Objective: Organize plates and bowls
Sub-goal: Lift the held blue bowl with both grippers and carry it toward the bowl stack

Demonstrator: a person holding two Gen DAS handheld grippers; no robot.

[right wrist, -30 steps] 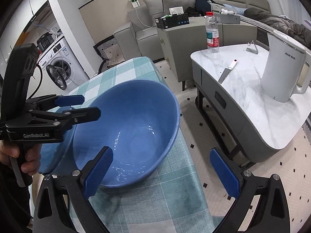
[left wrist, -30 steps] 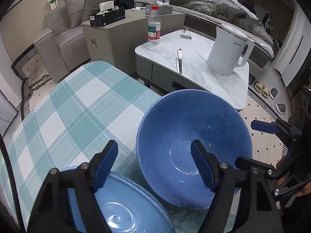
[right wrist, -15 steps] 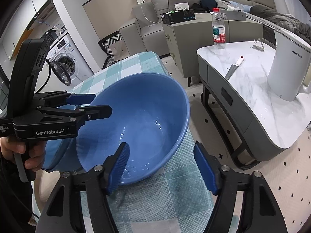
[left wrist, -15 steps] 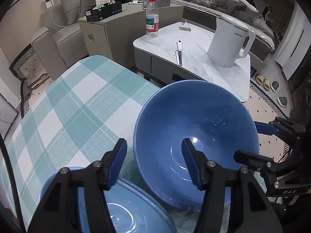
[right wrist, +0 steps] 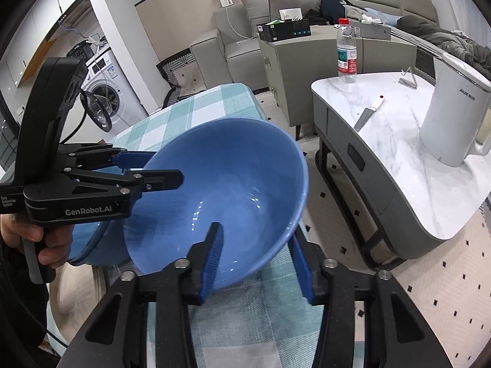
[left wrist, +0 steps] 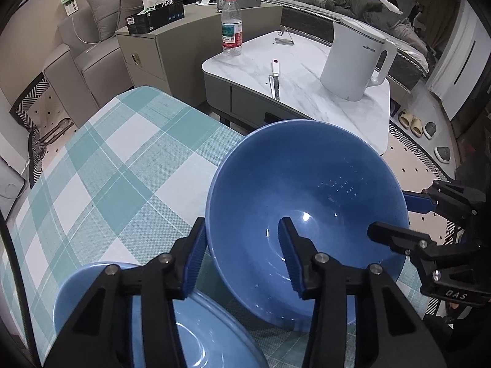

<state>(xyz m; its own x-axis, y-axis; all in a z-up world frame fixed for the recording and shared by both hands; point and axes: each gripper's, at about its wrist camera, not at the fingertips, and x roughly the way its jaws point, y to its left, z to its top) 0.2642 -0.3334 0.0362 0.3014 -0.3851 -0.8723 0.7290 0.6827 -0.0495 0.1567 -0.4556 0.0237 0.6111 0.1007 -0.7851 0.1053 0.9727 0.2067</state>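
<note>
A large blue bowl (left wrist: 307, 190) (right wrist: 230, 168) stands near the edge of the table with the teal checked cloth (left wrist: 122, 159). My left gripper (left wrist: 242, 224) straddles the bowl's near-left rim, one finger outside and one inside. Its jaws are closing and a gap still shows at the inner pad. My right gripper (right wrist: 254, 233) straddles the opposite rim the same way, its jaws closing too. Each gripper shows in the other's view: the left gripper (right wrist: 167, 167) and the right gripper (left wrist: 388, 214). A lighter blue bowl (left wrist: 184, 337) (right wrist: 89, 245) sits beside the big one, under the left gripper.
A marble coffee table (left wrist: 307, 70) stands just past the cloth's edge with a white kettle (left wrist: 353, 61), a water bottle (left wrist: 231, 27) and a knife (left wrist: 274, 79). A grey cabinet (left wrist: 159, 46) and a sofa stand behind. A hand (right wrist: 46, 245) holds the left gripper.
Both pairs of jaws have narrowed from wide apart to close around the big bowl's rim. The bowl looks larger and a little more tipped in both views.
</note>
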